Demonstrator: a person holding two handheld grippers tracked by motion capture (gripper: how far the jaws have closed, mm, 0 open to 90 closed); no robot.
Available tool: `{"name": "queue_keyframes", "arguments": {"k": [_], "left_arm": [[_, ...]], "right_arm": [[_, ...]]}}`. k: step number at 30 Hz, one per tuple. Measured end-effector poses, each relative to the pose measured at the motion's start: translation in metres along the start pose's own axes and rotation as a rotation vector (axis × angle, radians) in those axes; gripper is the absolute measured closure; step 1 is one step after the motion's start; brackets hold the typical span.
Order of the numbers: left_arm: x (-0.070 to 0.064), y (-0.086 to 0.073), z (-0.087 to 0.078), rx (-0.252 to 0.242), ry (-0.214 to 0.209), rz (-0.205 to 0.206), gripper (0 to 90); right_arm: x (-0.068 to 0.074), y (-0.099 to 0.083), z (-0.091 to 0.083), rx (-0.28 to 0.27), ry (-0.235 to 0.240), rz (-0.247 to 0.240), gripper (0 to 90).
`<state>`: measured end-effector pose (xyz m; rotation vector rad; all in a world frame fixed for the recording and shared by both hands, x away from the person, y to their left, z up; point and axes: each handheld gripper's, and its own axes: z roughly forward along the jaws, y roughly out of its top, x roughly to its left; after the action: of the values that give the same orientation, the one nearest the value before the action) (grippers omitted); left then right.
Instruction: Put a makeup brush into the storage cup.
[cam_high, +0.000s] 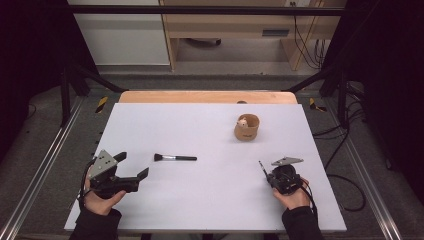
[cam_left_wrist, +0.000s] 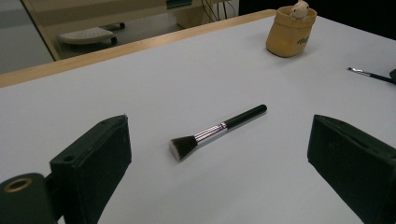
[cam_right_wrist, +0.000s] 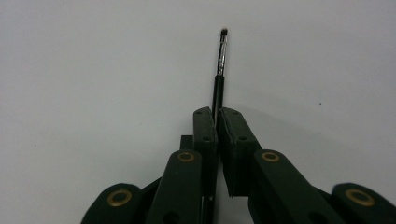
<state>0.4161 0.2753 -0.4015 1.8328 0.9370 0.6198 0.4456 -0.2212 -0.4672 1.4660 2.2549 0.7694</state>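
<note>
Leftmost, at about seven o'clock on the white table (cam_high: 210, 200), the left gripper (cam_high: 134, 167) rests in the person's left hand (cam_high: 100, 200) with its jaws spread wide and nothing between them. Its own view shows the two black jaws well apart, framing the powder brush (cam_left_wrist: 217, 129). That brush lies flat on the table just to the gripper's two o'clock, bristles toward the gripper, black handle pointing away toward three o'clock, a silvery ferrule between them. No lettering on the handle can be read.

Farther right, at about one o'clock on the table, stands a tan cup (cam_high: 247, 127) with a small pale figure (cam_left_wrist: 299, 8) peeking over its rim. Dark lettering runs across the cup's side in the left gripper view, too blurred to read.

Rightmost, at about five o'clock, the right gripper (cam_right_wrist: 216, 116) sits in the person's right hand (cam_high: 292, 195), its jaws pinched tight on the black handle of a thin brush (cam_right_wrist: 221, 60). The fine tip points away toward eleven o'clock, close over the table.
</note>
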Motion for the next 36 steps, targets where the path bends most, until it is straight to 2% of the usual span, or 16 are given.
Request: {"name": "queue_keyframes", "arguments": {"k": [5,9,13,18,21,24,29,31,36], "left_arm": [[0.0,0.0,0.0,0.0,0.0,0.002,5.4],[-0.001,0.0,0.001,0.003,-0.003,0.002,5.4],[0.0,0.0,0.002,0.007,-0.004,0.005,5.4],[0.0,0.0,0.002,0.006,-0.007,0.009,5.7],[0.0,0.001,0.001,0.004,-0.008,0.006,5.7],[0.0,0.0,0.003,0.011,-0.007,0.008,5.7],[0.0,0.0,0.004,0.017,-0.01,0.01,5.6],[-0.001,0.0,0.005,0.019,-0.011,0.009,5.6],[0.0,-0.001,0.006,0.025,-0.012,0.013,5.5]], "right_arm": [[-0.002,-0.001,0.0,-0.006,0.018,-0.008,85.3],[-0.001,-0.001,0.0,-0.004,0.014,-0.011,84.0],[-0.001,0.0,0.001,-0.009,0.01,-0.011,75.5],[-0.001,0.007,-0.003,-0.016,-0.002,-0.038,64.7],[0.0,0.013,-0.007,-0.015,0.006,-0.03,60.6],[-0.002,0.02,-0.009,0.016,0.014,-0.032,57.0],[-0.003,0.033,-0.008,0.078,0.009,-0.071,53.6],[-0.003,0.037,-0.006,0.106,0.0,-0.084,53.1],[-0.001,0.046,-0.001,0.174,0.011,-0.102,53.4]]}}
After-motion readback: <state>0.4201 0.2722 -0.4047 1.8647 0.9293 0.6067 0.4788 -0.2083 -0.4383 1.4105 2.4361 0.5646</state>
